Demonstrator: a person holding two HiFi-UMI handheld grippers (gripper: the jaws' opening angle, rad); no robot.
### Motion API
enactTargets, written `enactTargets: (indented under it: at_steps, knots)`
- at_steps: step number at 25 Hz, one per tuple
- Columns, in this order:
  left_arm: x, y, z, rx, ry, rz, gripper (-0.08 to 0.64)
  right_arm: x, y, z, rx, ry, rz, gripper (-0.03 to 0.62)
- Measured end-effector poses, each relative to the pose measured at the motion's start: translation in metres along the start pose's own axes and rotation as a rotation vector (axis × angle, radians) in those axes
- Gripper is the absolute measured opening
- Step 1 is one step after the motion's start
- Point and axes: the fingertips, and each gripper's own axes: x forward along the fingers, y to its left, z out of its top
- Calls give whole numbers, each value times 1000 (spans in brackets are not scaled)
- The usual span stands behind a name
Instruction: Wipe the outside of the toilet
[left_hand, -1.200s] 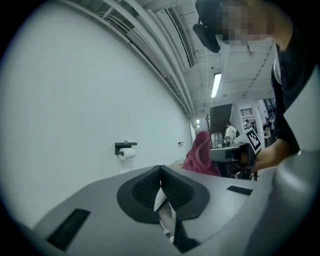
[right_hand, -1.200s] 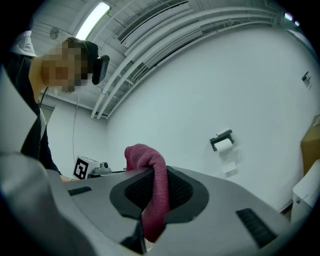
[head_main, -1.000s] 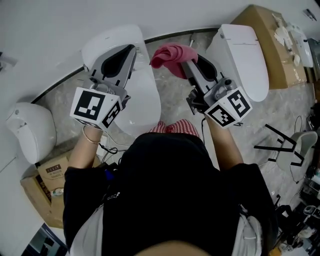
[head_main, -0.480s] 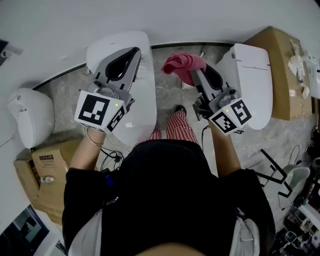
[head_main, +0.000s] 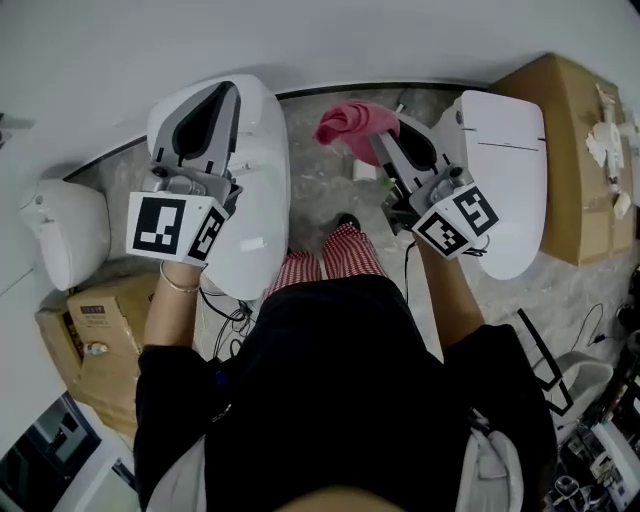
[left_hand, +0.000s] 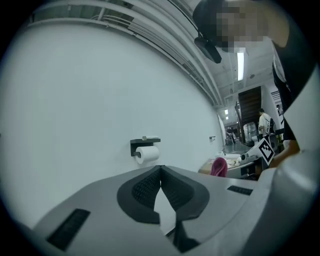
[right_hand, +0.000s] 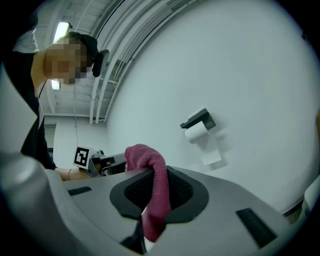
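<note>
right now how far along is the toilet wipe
Barely started. Done: the right gripper is shut on the pink cloth. In hand: the cloth hangs in the air between the left toilet and right toilet, touching neither. Left: apparently all the wiping; the left gripper is shut and empty.

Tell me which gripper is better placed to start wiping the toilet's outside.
Right. The right gripper clamps the pink cloth beside a toilet; the left gripper is shut on nothing.
</note>
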Motion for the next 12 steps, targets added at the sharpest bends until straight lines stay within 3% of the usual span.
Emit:
enactTargets:
  at_steps: [12]
  knots:
    - [1,-2,-31,-65,86,127,9,-3,-40,-26,99,34,42,55]
